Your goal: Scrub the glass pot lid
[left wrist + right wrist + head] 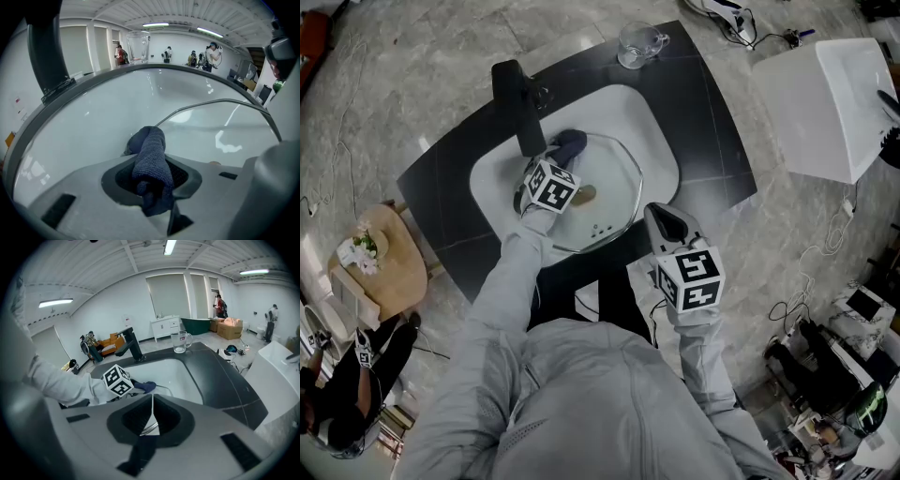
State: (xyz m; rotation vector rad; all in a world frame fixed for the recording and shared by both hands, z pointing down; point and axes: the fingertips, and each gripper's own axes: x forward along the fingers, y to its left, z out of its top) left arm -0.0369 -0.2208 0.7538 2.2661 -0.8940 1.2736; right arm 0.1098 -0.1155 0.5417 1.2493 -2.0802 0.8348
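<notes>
The glass pot lid point(614, 178), steel-rimmed with a small brown knob, lies tilted in the white sink point(661, 141). My right gripper point(654, 218) is shut on the lid's near right rim; that metal rim point(148, 428) shows between its jaws. My left gripper point(563, 156) is shut on a dark blue cloth point(570, 143) at the lid's far left edge. In the left gripper view the cloth point(150, 161) is bunched between the jaws, with the lid's rim point(211, 101) arching just beyond. The right gripper view shows the left gripper's marker cube point(117, 380) and the cloth point(145, 386).
A black faucet point(517, 105) rises at the sink's far left, close to my left gripper. A glass mug point(639, 42) stands on the black counter point(712, 112) behind the sink. A white tub point(830, 103) sits to the right, a wooden stool point(389, 267) to the left.
</notes>
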